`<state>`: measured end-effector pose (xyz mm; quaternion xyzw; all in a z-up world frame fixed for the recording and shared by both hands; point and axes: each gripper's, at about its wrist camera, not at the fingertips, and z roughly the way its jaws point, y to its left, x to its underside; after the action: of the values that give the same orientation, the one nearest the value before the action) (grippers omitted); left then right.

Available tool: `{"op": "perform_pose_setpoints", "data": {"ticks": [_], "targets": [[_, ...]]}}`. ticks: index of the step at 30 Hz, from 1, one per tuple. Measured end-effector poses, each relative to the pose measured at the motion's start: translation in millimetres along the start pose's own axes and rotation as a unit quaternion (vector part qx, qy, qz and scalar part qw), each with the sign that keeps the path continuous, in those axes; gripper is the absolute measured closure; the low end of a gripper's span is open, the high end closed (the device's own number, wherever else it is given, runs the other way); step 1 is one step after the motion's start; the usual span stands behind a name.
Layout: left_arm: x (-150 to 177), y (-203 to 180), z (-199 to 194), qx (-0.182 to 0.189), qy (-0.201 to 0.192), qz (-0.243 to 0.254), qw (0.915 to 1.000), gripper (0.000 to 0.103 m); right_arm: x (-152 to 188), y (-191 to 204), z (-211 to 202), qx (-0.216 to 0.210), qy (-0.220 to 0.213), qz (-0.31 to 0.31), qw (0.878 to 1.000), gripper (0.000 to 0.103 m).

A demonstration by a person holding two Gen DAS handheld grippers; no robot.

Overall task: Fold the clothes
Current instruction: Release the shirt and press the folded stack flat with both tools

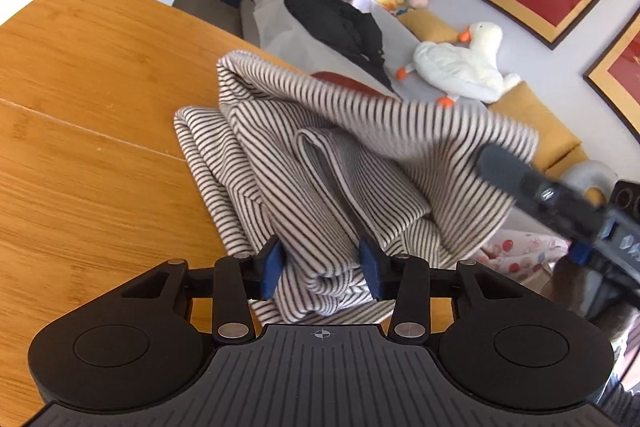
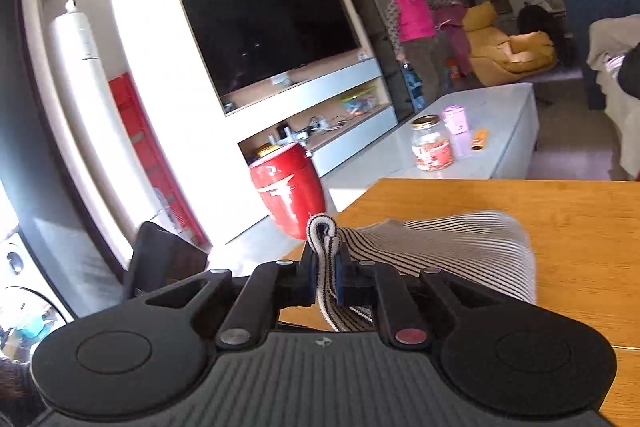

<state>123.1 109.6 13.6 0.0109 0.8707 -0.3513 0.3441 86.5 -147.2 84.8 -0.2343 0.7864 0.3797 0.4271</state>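
The right claw (image 2: 325,277) is clamped tight on a doubled edge of the striped garment (image 2: 448,251); a loop of the hem pokes up above the pads at twelve o'clock, and the cloth trails away toward three o'clock across the wooden worktop (image 2: 540,211). In the left wrist view the left claw (image 1: 320,269) stands at a middling width around a thick bundled fold of the same garment (image 1: 320,155); the blue pads (image 1: 273,267) sit against either side of the roll, so I read it as gripped, though the hold looks looser than the right one.

Progress, as I judge it: the garment is bunched and part-gathered, not yet a flat, squared fold; one flap is lifted and blurred at one to two o'clock from the left claw, where the dark tip of the right claw (image 1: 500,167) reaches in from three o'clock, while a lower layer lies on the worktop (image 1: 100,107) at eleven o'clock; laying the lifted flap over, smoothing and the final folds seem to be left.

Pose: the left claw points forward and somewhat downward over the near edge of the worktop; the right claw points nearly level, low over the worktop edge, its held hem upright between the jaws.
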Motion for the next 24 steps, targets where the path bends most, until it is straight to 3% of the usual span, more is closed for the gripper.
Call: {"op": "perform_pose_setpoints", "data": {"ticks": [2, 4, 8, 10, 15, 17, 20, 24], "targets": [[5.8, -3.9, 5.9, 0.001, -0.001, 0.013, 0.9999, 0.058, 7.0, 3.0, 16.4, -0.010, 0.031, 0.004, 0.999, 0.094], [10.6, -6.6, 6.7, 0.000, -0.004, 0.028, 0.9996, 0.056, 25.2, 2.6, 34.6, 0.011, 0.069, 0.010, 0.997, 0.094], [21.3, -11.1, -4.2, -0.013, 0.009, 0.081, 0.9966, 0.050, 42.9, -5.6, 35.2, 0.011, 0.081, 0.039, 0.996, 0.094], [23.0, -5.3, -16.0, -0.007, 0.023, 0.079, 0.9966, 0.035, 43.2, 2.3, 32.6, 0.024, 0.083, 0.004, 0.996, 0.094], [6.4, 23.0, -50.7, -0.039, -0.013, 0.021, 0.9989, 0.031, 60.0, 43.2, 38.4, 0.069, 0.097, -0.131, 0.984, 0.092], [-8.0, 21.7, -60.3, -0.035, -0.039, 0.014, 0.9985, 0.031, 69.1, 55.4, 44.2, 0.078, 0.105, -0.165, 0.977, 0.092], [-30.2, 1.4, -65.4, -0.009, -0.075, 0.032, 0.9966, 0.030, 78.9, 70.7, 49.6, 0.095, 0.105, -0.211, 0.967, 0.092], [-49.5, -38.1, -28.1, 0.037, -0.058, 0.068, 0.9953, 0.029, 84.2, 80.5, 50.0, 0.111, 0.101, -0.247, 0.957, 0.090]]}}
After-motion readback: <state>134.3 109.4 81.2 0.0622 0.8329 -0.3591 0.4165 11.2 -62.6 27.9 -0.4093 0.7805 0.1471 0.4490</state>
